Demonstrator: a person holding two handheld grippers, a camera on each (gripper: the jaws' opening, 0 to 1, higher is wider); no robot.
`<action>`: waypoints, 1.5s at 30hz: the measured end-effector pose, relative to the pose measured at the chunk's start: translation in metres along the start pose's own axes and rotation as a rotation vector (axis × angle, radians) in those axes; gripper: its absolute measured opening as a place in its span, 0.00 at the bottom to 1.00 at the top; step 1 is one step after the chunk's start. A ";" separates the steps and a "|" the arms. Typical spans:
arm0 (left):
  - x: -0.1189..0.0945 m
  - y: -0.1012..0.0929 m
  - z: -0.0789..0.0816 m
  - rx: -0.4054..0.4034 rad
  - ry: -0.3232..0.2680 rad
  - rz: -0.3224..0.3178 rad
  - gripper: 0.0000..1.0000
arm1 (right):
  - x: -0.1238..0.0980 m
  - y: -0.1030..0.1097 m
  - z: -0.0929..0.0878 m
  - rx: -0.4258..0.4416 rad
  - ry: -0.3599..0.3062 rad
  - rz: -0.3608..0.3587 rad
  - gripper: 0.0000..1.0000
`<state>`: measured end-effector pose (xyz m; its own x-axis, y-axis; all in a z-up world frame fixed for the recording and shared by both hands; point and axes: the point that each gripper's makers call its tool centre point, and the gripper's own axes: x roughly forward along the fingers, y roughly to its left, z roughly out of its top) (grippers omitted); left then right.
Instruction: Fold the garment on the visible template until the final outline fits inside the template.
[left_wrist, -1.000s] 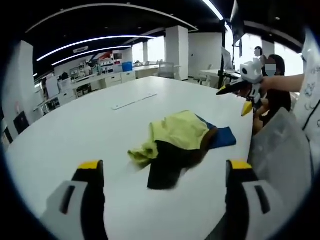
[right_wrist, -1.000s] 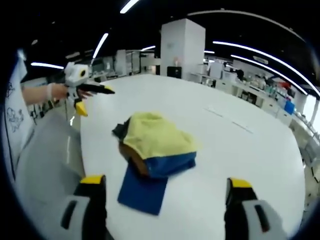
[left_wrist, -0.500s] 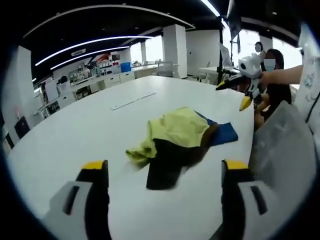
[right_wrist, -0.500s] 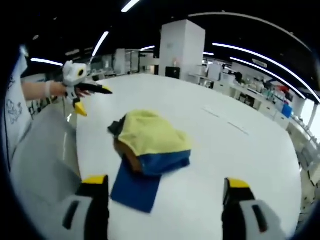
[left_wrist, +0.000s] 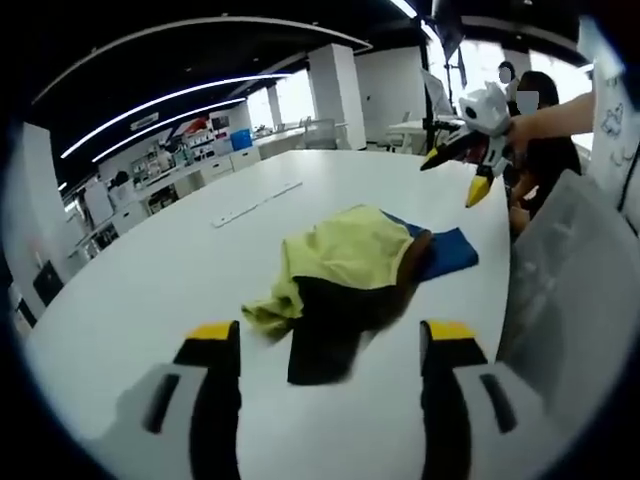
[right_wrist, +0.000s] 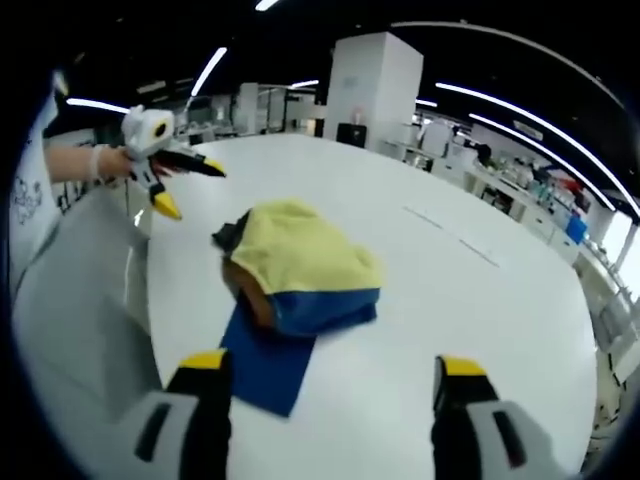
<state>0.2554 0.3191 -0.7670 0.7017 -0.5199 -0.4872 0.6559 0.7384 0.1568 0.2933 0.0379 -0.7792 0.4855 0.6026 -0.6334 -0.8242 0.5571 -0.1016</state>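
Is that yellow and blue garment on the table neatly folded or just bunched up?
Bunched up: the garment lies in a rumpled heap with uneven layers on the white table.

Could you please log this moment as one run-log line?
left gripper: open, off table | right gripper: open, off table | garment: crumpled heap, unfolded, partly covering blue template | table: white

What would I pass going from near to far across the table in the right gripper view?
Right claw → blue template → yellow-and-blue garment → pale strip on the white table.
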 end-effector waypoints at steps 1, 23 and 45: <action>0.001 0.001 -0.002 -0.001 0.003 0.000 0.60 | 0.000 0.002 0.000 0.005 0.000 0.010 0.76; 0.027 -0.040 0.000 0.119 0.043 -0.061 0.34 | 0.019 0.015 -0.003 -0.084 0.034 0.066 0.48; 0.063 -0.054 -0.024 0.429 0.152 -0.074 0.18 | 0.058 0.029 -0.020 -0.205 0.102 0.102 0.26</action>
<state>0.2574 0.2571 -0.8267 0.6205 -0.4721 -0.6261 0.7814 0.4399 0.4427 0.2920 0.0770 -0.8342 0.3733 0.5835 -0.7212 -0.9145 0.3621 -0.1803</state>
